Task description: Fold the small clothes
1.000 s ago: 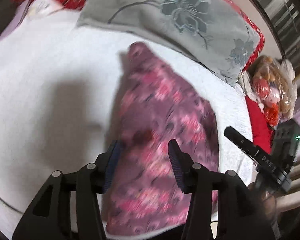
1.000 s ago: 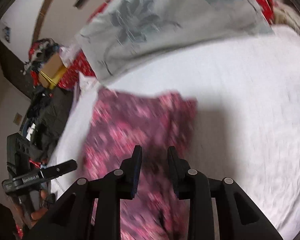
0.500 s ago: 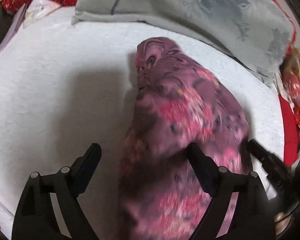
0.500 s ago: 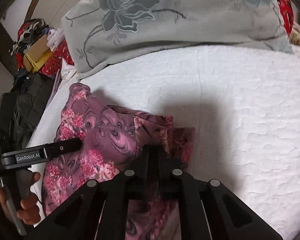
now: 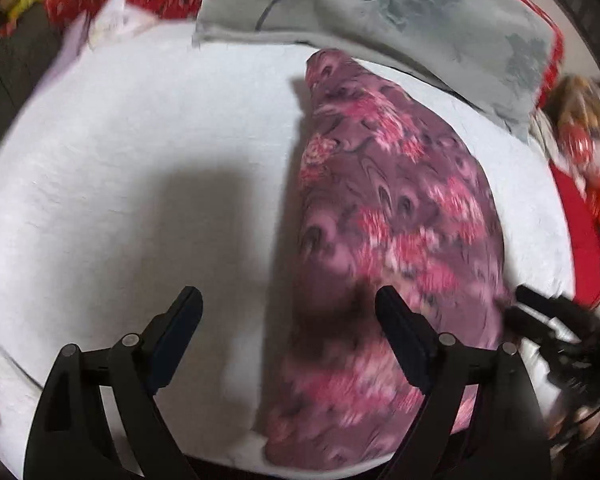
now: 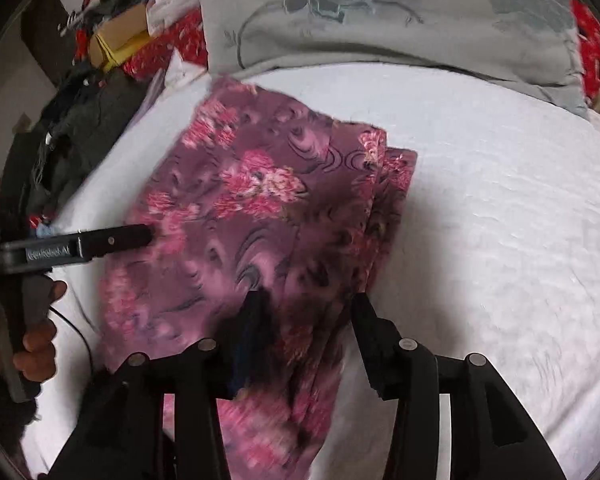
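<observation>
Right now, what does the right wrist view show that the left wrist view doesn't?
Only the right wrist view: the garment's stacked folded edges, the hand holding the left gripper, a cardboard box. Only the left wrist view: cellophane-wrapped items at far right. Both: the floral garment on the white bedcover, the grey pillow, and the right gripper, jaws just opening.

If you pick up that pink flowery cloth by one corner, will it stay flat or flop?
Probably flop: the flowery cloth is thin and folded in soft layers. It looks light. Its stacked edges would likely slide apart on the white bedcover.
</observation>
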`<state>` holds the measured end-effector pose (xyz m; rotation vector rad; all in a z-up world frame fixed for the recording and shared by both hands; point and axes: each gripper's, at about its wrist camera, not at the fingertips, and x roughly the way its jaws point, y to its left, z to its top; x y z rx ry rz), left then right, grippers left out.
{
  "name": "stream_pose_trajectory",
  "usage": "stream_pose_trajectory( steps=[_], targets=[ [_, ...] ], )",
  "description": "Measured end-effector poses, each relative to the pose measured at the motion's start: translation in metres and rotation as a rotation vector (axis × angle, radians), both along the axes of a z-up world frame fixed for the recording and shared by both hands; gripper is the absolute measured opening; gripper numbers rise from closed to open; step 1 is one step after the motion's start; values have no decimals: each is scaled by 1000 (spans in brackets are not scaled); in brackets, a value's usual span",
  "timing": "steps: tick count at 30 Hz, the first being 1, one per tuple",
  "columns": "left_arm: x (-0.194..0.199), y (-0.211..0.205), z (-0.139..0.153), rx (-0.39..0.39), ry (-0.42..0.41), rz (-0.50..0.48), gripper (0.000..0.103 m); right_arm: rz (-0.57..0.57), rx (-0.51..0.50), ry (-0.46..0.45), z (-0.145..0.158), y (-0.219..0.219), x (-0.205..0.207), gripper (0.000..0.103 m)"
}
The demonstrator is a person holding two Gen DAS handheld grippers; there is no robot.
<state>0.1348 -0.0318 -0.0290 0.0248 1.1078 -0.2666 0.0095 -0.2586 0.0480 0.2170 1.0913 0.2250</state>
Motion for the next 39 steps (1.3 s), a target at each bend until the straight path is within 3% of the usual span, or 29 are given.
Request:
stream_pose_trajectory(
  steps=[3,5,8,12,16,25,28,33,36,39],
  targets=[
    [-12,-2,-23,17,33,-11,92,33,-75,31,-14,5,-21,48],
    [-15,-2,-34,0,51,17,96,-4,-78,65,-30,0,-25,58],
    [-21,0,-28,-6,57,30,95,-93,-53,54,-23,-6,-33,61],
    [-34,-1,-30,40,36,3,95,-63,-141,32,-16,3,-52,62],
    [-40,-5,-35,9,64,28,96,-95,-147,73,-35,2,-63,67],
    [-43,-4,-36,-9,69,21,95,-138,-152,78,-31,7,-66,70],
    [-39,2,-29,-52,85,8,95,-144,-151,86,-26,3,-57,68],
    [-12,11,-3,-170,48,8,95,-227,-4,-11,5,-21,-27,68],
    [19,5,8,-163,40,23,95,-305,103,-46,11,-42,6,67],
    [51,-9,12,-163,58,20,95,-354,174,-39,0,-52,46,55]
  ],
)
